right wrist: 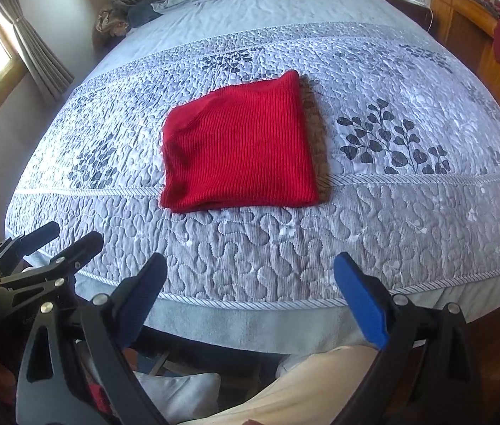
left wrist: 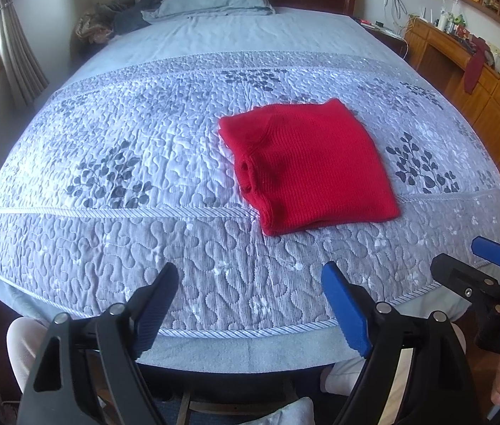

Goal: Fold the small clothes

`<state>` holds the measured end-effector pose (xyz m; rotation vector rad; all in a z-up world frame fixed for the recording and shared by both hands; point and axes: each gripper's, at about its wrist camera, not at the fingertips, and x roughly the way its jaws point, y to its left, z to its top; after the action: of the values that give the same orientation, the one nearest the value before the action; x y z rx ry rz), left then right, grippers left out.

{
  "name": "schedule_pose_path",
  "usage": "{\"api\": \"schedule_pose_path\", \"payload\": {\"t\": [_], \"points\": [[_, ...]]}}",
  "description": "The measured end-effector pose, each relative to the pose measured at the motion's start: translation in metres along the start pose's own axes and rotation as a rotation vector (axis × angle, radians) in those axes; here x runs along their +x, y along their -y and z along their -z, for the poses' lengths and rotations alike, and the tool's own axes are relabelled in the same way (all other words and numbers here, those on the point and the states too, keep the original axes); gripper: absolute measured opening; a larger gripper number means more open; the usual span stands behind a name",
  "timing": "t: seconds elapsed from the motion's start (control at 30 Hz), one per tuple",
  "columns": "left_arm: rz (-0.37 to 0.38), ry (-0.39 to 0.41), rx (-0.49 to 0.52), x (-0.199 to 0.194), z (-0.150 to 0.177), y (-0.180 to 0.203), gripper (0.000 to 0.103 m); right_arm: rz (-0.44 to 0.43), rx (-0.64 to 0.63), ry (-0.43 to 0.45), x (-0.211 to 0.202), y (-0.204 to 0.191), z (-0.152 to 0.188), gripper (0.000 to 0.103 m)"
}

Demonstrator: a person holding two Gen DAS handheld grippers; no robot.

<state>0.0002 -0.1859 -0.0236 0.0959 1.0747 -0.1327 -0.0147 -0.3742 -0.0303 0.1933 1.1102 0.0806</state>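
You've got the red knit sweater [left wrist: 306, 163] lying folded into a compact, roughly square packet on the quilted bedspread [left wrist: 108, 148], a little right of the middle of the bed and well clear of the near edge. It reads as finished: sleeves tucked out of sight, edges fairly even, no loose flap trailing. From the left wrist view the collar opening shows on the packet's left side, so the neck points left across the bed and the hem lies to the right. The packet is nearly square; if anything its longer run goes from the near edge toward the pillow [left wrist: 214, 0], with the knit ribs running that way too. In the right wrist view a sliver of something brown and patterned peeks out along its right edge; what it is, I can't tell. Your left gripper [left wrist: 250, 304] hangs over the near edge with fingers spread wide, nothing between them. Your right gripper [right wrist: 253, 301] sits alongside, equally wide and empty. All that seems left is another garment, if one exists; none shows here.
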Motion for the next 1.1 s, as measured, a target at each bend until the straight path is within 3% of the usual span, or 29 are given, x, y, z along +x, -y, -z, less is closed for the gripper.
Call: {"api": "schedule_pose_path", "payload": {"t": [1.1], "points": [[-0.016, -0.027, 0.004, 0.013, 0.002, -0.006, 0.084, 0.013, -0.015, -0.022, 0.011, 0.002, -0.004, 0.095]]}}
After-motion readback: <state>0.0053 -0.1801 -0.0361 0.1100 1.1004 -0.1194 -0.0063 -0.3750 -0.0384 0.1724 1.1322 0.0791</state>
